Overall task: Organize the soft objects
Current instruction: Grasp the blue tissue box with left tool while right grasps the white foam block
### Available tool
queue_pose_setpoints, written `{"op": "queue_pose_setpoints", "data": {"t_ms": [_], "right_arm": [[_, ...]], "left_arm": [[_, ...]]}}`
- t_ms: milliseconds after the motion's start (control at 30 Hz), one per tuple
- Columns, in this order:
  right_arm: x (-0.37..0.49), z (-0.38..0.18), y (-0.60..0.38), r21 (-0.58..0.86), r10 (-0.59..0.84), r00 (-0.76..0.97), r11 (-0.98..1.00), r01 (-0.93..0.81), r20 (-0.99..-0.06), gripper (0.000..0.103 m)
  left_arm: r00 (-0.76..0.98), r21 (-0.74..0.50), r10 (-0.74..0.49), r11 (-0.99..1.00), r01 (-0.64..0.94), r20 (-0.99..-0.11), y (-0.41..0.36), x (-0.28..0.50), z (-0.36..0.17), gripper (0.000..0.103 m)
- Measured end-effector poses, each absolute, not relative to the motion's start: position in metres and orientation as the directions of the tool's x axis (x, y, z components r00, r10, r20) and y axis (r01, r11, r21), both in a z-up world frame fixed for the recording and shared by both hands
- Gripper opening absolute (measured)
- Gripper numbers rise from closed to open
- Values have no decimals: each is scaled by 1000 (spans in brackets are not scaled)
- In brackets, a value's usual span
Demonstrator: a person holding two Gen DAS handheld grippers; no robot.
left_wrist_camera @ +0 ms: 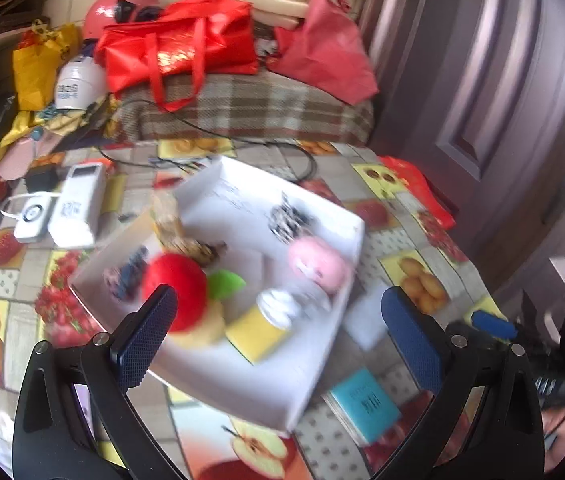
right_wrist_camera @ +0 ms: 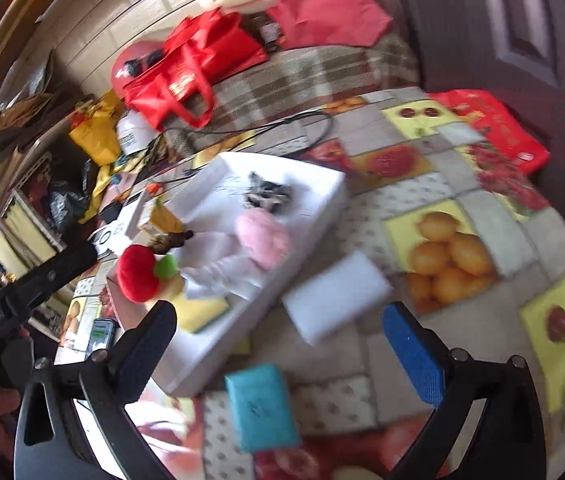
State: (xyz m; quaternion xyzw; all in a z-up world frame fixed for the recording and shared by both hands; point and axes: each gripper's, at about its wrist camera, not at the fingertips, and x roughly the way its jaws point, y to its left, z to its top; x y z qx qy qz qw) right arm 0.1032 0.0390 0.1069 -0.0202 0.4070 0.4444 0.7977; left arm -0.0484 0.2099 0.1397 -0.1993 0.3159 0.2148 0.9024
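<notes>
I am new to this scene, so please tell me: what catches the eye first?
A white tray in the middle of the fruit-patterned table holds a red plush apple and a pink plush toy. Behind the table lies a shiny red bag.

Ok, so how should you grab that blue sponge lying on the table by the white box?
The blue sponge lies flat on the table, outside the white box. Best guess: come down from above with the right gripper, whose jaws are open, and pinch across its two long edges. It is a thin slab, so its flat faces give nothing to squeeze.
</notes>
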Motion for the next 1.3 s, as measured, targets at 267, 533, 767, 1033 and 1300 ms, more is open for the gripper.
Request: {"op": "queue_pose_setpoints", "data": {"t_ms": [267, 533, 767, 1033, 1300], "right_arm": [[112, 84, -49, 367, 620, 344, 734, -572, -705, 103], [125, 62, -96, 388, 587, 349, 777, -496, -731, 103], [152, 55, -80, 356, 607, 300, 724, -592, -736, 103], [161, 53, 5, 217, 641, 191, 501, -838, -744, 103], [159, 39, 85, 182, 664, 106, 350, -919, -740, 103]], "left_arm": [[615, -286, 47, 856, -431, -787, 142, -36, 86, 103], [471, -287, -12, 806, -518, -882, 110, -14, 40, 103], [435, -231, 60, 778, -584, -898, 118, 8, 21, 99], [454, -192, 119, 791, -580, -883, 113, -7, 23, 57], [435, -157, 208, 730, -666, -876, 121, -48, 42, 57]]}}
